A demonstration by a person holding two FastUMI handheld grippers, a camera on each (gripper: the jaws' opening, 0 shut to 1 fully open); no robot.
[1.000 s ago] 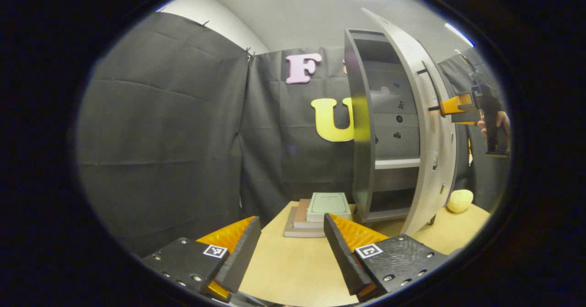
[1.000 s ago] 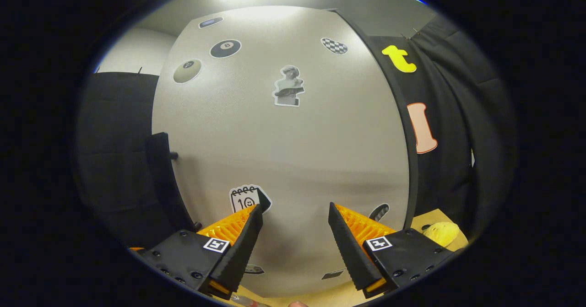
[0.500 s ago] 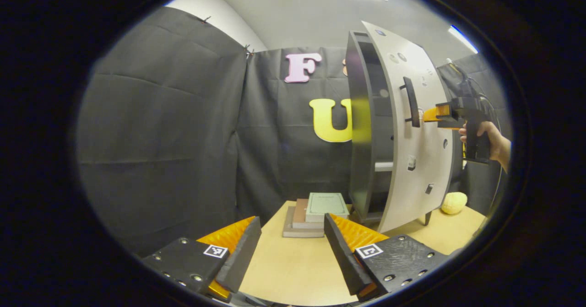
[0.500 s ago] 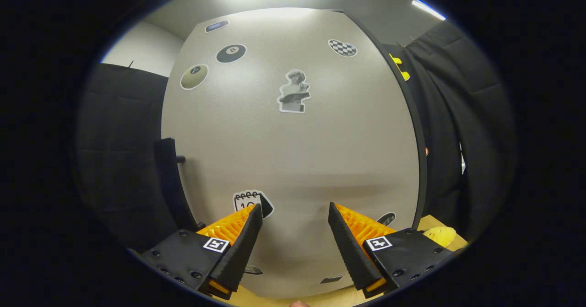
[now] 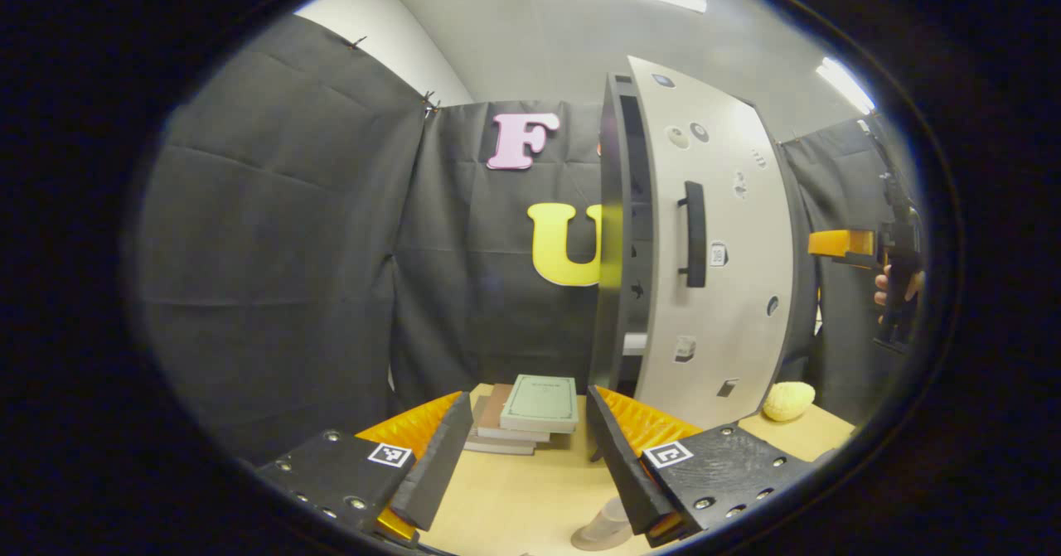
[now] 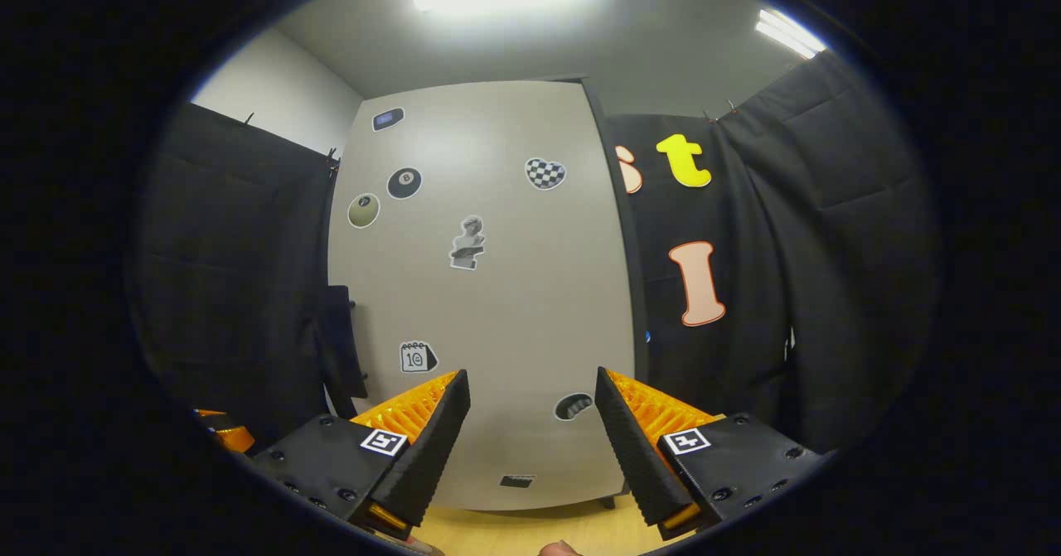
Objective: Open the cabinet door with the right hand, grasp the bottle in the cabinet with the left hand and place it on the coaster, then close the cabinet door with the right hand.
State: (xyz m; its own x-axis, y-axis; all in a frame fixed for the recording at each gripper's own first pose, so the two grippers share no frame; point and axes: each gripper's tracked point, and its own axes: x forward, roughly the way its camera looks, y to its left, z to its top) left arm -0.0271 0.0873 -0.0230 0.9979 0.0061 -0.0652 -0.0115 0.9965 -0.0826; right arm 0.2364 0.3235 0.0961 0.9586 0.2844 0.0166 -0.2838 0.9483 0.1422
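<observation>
The grey cabinet point(image 5: 615, 233) stands on the wooden table, and its pale stickered door point(image 5: 729, 291) is almost shut, leaving a narrow dark gap at the handle side. The black bar handle point(image 5: 695, 233) faces me. My right gripper point(image 5: 837, 244), held by a hand point(image 5: 897, 284), hovers to the right, apart from the door. In the right gripper view it point(image 6: 530, 376) is open, facing the door point(image 6: 489, 291) from a short distance, the handle point(image 6: 340, 340) at left. My left gripper point(image 5: 526, 397) is open and empty above the table. A pale rounded object point(image 5: 603, 528), perhaps the bottle's top, sits low by its right finger.
A stack of books point(image 5: 530, 411) lies on the table point(image 5: 514, 498) left of the cabinet's foot. A yellow lumpy object point(image 5: 788, 400) rests to the cabinet's right. Black cloth walls close in the back and both sides.
The door swung from wide open to nearly shut. The right gripper backed away from the door face. The left gripper view shifted slightly, bringing the pale object into sight.
</observation>
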